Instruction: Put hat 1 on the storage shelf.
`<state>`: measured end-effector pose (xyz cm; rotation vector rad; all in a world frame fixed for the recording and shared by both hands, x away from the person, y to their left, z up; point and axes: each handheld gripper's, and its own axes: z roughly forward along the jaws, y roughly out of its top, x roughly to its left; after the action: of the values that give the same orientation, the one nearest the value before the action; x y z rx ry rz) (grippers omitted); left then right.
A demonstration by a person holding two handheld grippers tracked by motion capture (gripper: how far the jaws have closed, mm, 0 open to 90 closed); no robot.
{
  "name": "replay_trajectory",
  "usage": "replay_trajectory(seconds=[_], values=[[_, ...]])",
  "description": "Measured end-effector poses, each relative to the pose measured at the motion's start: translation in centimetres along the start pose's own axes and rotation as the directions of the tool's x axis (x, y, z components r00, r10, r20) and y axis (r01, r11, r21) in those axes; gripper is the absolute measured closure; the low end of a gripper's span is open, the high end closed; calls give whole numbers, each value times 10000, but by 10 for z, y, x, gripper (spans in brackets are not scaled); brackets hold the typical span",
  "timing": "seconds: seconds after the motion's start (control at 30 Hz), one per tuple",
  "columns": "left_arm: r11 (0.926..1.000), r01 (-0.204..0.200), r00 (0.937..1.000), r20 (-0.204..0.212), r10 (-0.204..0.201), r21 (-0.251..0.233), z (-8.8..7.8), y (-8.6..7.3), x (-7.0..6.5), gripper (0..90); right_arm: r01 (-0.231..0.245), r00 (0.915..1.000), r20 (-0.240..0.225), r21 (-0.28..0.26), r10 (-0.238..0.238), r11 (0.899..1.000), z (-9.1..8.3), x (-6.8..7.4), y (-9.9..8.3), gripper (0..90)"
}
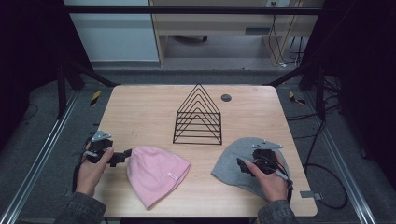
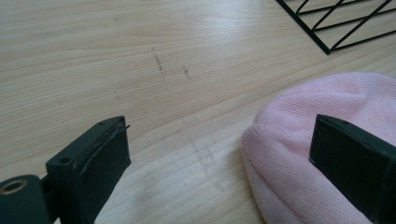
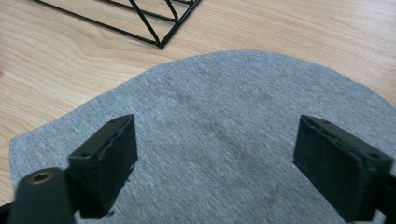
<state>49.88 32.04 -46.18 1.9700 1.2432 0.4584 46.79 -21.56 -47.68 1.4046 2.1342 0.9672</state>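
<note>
I'm over a light wood table [image 1: 140, 107] on grey carpet, with a black wire rack [image 1: 198, 116] mid-table. The pink beanie [image 1: 156, 172] lies flat front-left, crown toward the near edge, and the grey beanie [image 1: 236, 161] sits front-right. My left gripper [image 1: 125, 156] is spread wide at the pink one's edge, and my right gripper [image 1: 243, 165] is spread wide over the grey.

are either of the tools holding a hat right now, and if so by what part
Nothing is held. The left tool is open at the edge of the pink hat, one jaw over it. The right tool is open above the grey hat.
</note>
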Motion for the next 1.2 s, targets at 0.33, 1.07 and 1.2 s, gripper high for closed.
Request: replay_trajectory(seconds=[0.33, 1.07, 1.2], values=[[9995, -151, 9991, 393, 162, -290, 0, 6, -19, 65, -31, 10000, 53, -302, 32, 9995, -8, -1, 0, 261], [9895, -616, 9979, 255, 587, 1306, 15, 1, -30, 405, -86, 9997, 226, -269, 92, 9996, -11, -4, -1, 264], [9833, -643, 9975, 396, 583, 1700, 16, -5, -31, 439, -15, 9999, 113, -74, 16, 10000, -8, -2, -1, 255]])
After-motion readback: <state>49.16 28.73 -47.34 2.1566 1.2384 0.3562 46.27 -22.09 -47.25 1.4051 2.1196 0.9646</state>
